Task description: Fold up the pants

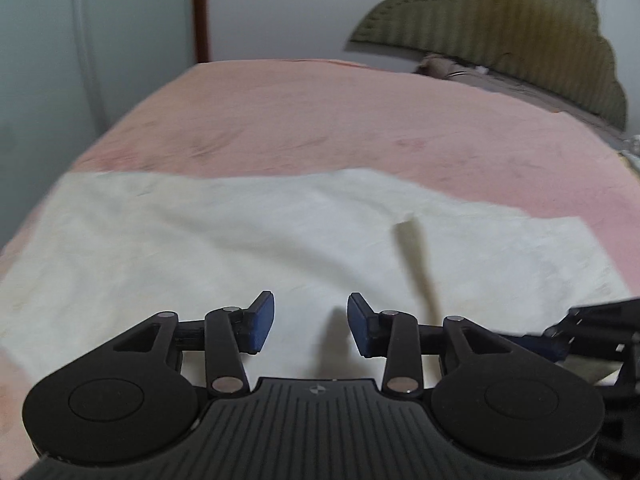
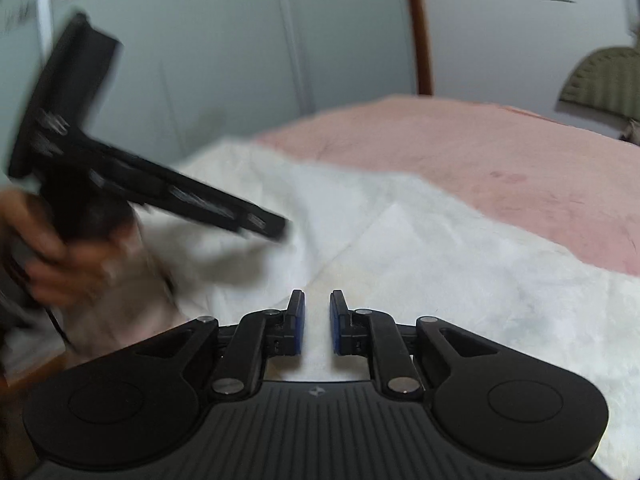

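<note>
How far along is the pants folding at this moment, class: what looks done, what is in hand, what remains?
Done: the white pants lie spread on the pink bed cover, with a fold edge across the cloth near the right gripper.
In hand: nothing is visibly gripped. The left gripper is open above the cloth; the right one's jaws are nearly closed, apparently empty.
Left: further folds into a compact stack.

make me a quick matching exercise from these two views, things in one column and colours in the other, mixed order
Things:
1. pants
2. bed cover
3. headboard
4. left gripper pads

Colours:
a. olive green
b. blue
c. cream white
d. pink

Pairs: 1-c, 2-d, 3-a, 4-b
</note>
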### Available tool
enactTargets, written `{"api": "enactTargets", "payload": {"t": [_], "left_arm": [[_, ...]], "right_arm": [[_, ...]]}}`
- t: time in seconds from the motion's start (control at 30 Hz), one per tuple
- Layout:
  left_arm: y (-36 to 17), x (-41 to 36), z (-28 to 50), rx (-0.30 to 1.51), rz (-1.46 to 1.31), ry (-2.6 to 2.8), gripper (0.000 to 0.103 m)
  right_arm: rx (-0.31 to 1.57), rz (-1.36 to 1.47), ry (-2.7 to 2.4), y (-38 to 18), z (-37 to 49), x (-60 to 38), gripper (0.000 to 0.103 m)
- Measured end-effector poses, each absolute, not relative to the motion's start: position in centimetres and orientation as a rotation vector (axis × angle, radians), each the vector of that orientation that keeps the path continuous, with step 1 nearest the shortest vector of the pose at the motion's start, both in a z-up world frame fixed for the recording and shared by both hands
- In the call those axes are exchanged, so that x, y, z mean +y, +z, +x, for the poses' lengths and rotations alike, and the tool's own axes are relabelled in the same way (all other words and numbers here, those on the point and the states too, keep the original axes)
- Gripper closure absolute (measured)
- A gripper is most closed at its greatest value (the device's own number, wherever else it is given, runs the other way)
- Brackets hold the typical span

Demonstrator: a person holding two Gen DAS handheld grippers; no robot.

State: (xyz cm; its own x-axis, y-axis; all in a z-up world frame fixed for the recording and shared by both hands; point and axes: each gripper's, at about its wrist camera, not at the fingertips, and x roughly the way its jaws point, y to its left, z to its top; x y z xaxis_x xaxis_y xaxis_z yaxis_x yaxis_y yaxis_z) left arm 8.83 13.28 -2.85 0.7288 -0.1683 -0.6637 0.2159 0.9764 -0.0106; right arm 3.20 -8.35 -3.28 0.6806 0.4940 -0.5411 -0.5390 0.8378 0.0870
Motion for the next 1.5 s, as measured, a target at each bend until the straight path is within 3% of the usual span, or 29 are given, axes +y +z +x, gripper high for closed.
{"api": "enactTargets", "payload": {"t": [0.17,0.37,0.63,0.67,0.7,0.73,0.83,0.97,1.03,1.07,1.1,1.13,1.2,1.27,1.3,1.33,1.37,1.5], "left_arm": [[-2.4,21.2,6.5,0.671,0.001,0.042,0.057],[-1.0,31.8,4.8,0.649,-0.347,0.236,0.057],[-2.2,34.7,5.5,0.671,-0.660,0.083,0.057],[-2.3,34.6,5.7,0.667,-0.660,0.084,0.065],[-2.3,34.3,5.9,0.662,-0.650,0.095,0.088],[-2.4,34.0,6.0,0.663,-0.632,0.115,0.098],[-3.2,34.3,5.6,0.655,-0.653,0.135,0.097],[-3.9,34.6,5.6,0.660,-0.673,0.144,0.094],[-3.9,34.8,5.9,0.650,-0.688,0.132,0.090],[-3.8,34.9,5.8,0.647,-0.691,0.125,0.081],[-3.7,35.1,5.6,0.643,-0.700,0.114,0.081],[-3.7,35.2,5.4,0.645,-0.705,0.109,0.076],[-3.8,35.3,5.2,0.658,-0.716,0.090,0.044],[-4.3,35.5,5.1,0.674,-0.773,0.049,0.039],[-4.6,35.5,5.3,0.683,-0.806,0.016,0.039],[-5.0,35.5,5.6,0.693,-0.843,-0.016,0.038],[-5.4,35.5,5.9,0.704,-0.884,-0.045,0.037],[-6.9,35.3,7.5,0.714,-1.016,-0.138,0.029]], "right_arm": [[0.546,-0.069,0.639,-2.2,3.4,-7.3,0.090],[0.511,-0.258,0.850,-1.3,3.9,0.2,0.090],[0.498,-0.412,0.946,-2.4,3.4,6.5,0.087],[0.505,-0.410,0.947,-2.6,3.5,6.6,0.086],[0.514,-0.407,0.951,-2.9,3.7,6.5,0.084],[0.522,-0.403,0.954,-3.1,3.7,6.7,0.081],[0.507,-0.435,0.957,-3.6,3.5,7.6,0.075],[0.453,-0.517,0.937,-3.1,2.4,8.7,0.069],[0.422,-0.612,0.907,-3.3,1.2,9.1,0.045],[0.403,-0.680,0.880,-3.9,0.7,9.5,0.041],[0.371,-0.744,0.855,-4.5,0.1,9.9,0.038],[0.328,-0.779,0.844,-4.9,-0.4,10.1,0.038],[0.294,-0.817,0.823,-5.1,-0.7,10.8,0.039],[0.269,-0.845,0.806,-5.3,-0.4,11.6,0.039],[0.267,-0.842,0.804,-5.4,0.0,12.0,0.042],[0.276,-0.823,0.815,-5.4,0.5,12.2,0.059],[0.303,-0.791,0.826,-5.4,1.3,12.5,0.066],[0.374,-0.606,0.869,-4.3,3.4,11.5,0.084]]}}
